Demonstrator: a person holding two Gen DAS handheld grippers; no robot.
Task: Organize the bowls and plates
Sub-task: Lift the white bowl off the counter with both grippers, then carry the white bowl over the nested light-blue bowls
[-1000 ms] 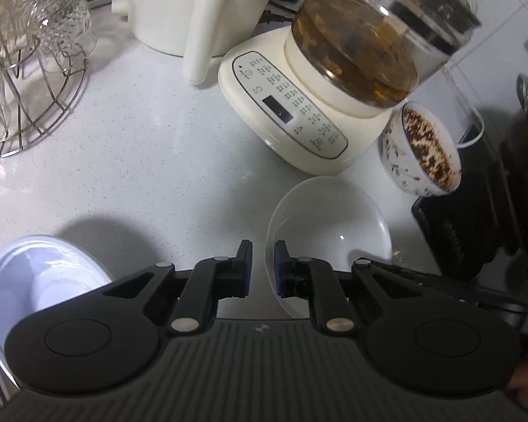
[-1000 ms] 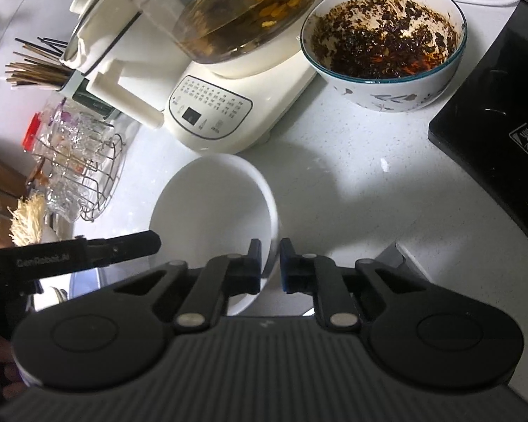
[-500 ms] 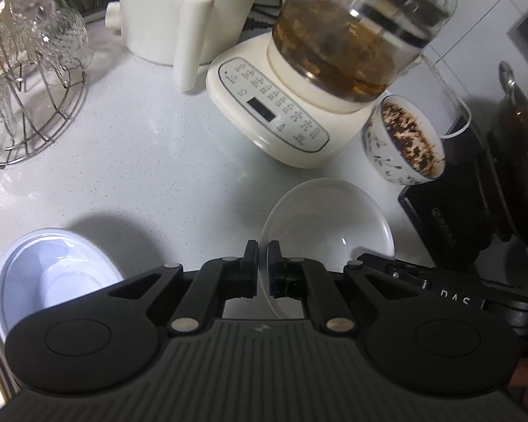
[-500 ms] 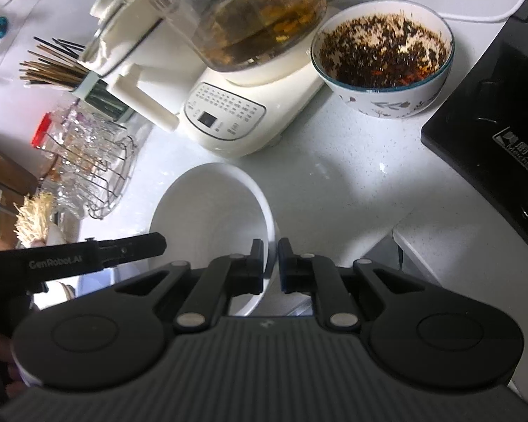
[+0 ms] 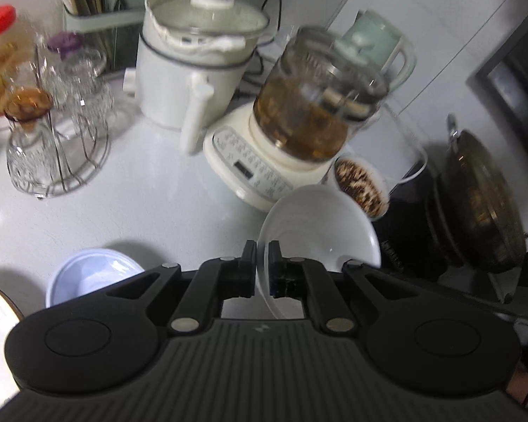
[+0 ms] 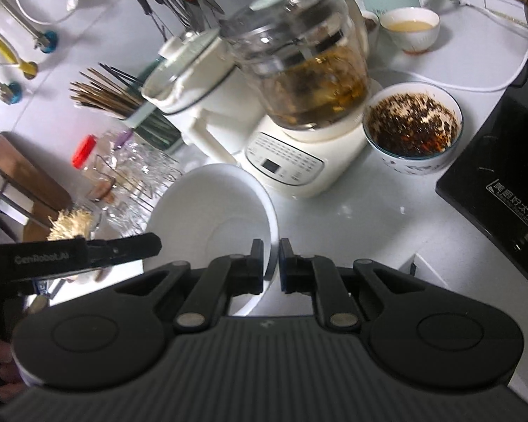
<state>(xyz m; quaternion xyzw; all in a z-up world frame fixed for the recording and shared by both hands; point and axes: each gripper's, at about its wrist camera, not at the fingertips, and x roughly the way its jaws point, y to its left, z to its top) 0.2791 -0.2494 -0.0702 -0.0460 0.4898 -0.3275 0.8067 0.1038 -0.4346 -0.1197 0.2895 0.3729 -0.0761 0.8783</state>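
At lower centre of the left wrist view, note the left gripper (image 5: 262, 267) pinched narrow on one rim of the white bowl (image 5: 316, 225), tilted and apparently clear of the countertop (image 5: 140, 204). At lower centre of the right wrist view, note the right gripper (image 6: 271, 263) clamped the same way on the opposite rim. Expect slip as the main risk, given a thin glossy rim, small pad contact and two separate hands. Keep both hands moving together, since uneven pull or twist could wrench the rim from one grip and drop the bowl. Hold clearance from the glass kettle (image 6: 299, 70) at upper centre and the chili bowl (image 6: 412, 126) at right, as a knock could spill either. Treat the pale bowl (image 5: 91, 274) at lower left as a probable stacking target. Read "GenRobot.AI" on the left gripper's arm at left of the right view. Regard the Chinese print on the black cooktop (image 6: 492, 183) at the right edge, and the kettle base button labels, as too blurred to transcribe.
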